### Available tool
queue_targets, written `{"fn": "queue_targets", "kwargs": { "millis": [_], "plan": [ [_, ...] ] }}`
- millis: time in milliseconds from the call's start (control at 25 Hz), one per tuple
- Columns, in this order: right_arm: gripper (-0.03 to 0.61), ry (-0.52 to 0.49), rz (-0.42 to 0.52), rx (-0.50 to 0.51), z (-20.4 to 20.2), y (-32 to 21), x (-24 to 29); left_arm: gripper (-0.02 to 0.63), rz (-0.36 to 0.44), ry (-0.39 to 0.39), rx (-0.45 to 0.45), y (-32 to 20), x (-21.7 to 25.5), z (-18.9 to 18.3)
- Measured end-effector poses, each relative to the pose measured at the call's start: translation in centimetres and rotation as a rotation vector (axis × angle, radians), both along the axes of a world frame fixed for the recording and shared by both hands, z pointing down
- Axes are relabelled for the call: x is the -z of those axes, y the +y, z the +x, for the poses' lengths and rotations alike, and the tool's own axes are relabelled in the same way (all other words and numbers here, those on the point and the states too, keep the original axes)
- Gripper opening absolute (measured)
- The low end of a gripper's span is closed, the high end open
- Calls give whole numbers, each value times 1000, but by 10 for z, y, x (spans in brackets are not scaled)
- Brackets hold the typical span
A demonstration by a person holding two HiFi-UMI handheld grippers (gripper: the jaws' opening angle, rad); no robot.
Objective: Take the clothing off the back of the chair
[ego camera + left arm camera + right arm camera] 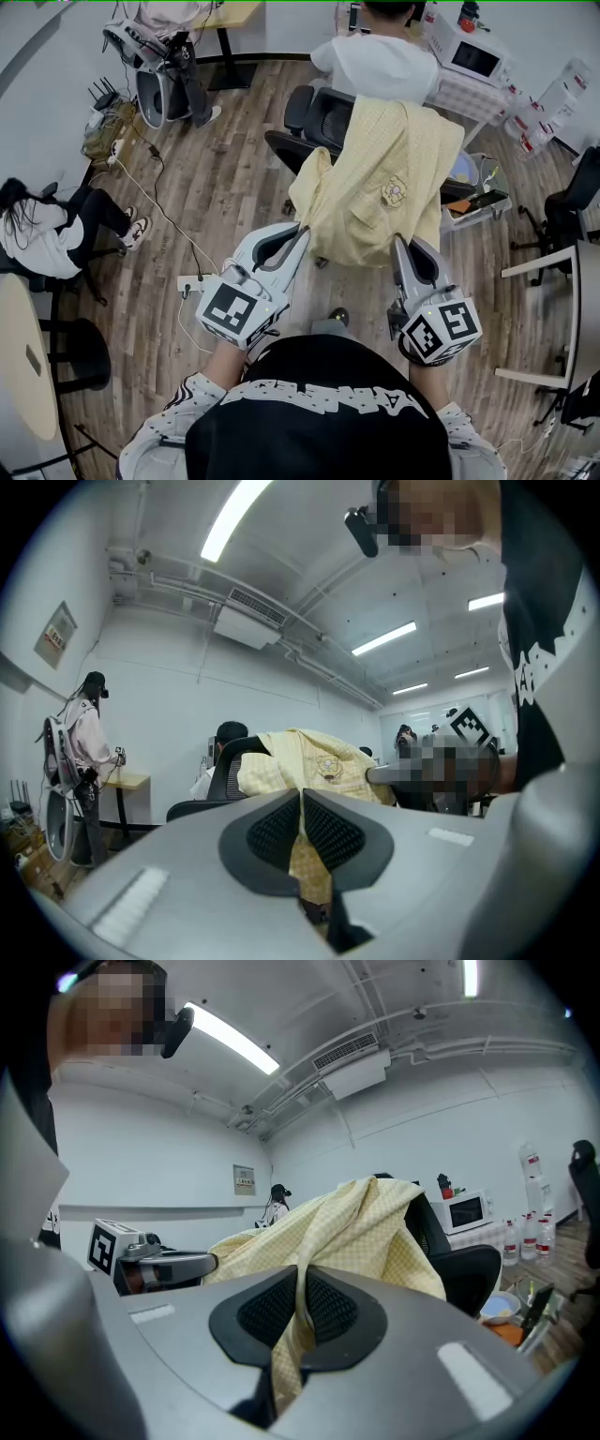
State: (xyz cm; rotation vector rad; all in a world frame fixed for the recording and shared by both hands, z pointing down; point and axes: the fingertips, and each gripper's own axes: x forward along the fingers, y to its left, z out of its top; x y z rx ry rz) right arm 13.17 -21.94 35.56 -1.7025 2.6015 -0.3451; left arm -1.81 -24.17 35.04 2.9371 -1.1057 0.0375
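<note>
Hanging over the back of the chair (319, 117), the yellow shirt (384, 178) is pinched at its lower edge by the closed left tool (302, 232) and right tool (398, 241).

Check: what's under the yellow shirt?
A black office chair: the yellow checked shirt drapes over its backrest. Some mesh back and one armrest show; the seat is covered.
</note>
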Motion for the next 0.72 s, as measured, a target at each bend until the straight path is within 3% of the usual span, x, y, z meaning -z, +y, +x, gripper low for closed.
{"fn": "queue_targets", "kwargs": {
  "millis": [720],
  "plan": [
    [35,-1,-17,-67,-3,33,-15,8,9,-38,-15,36,-11,-14]
  ]
}}
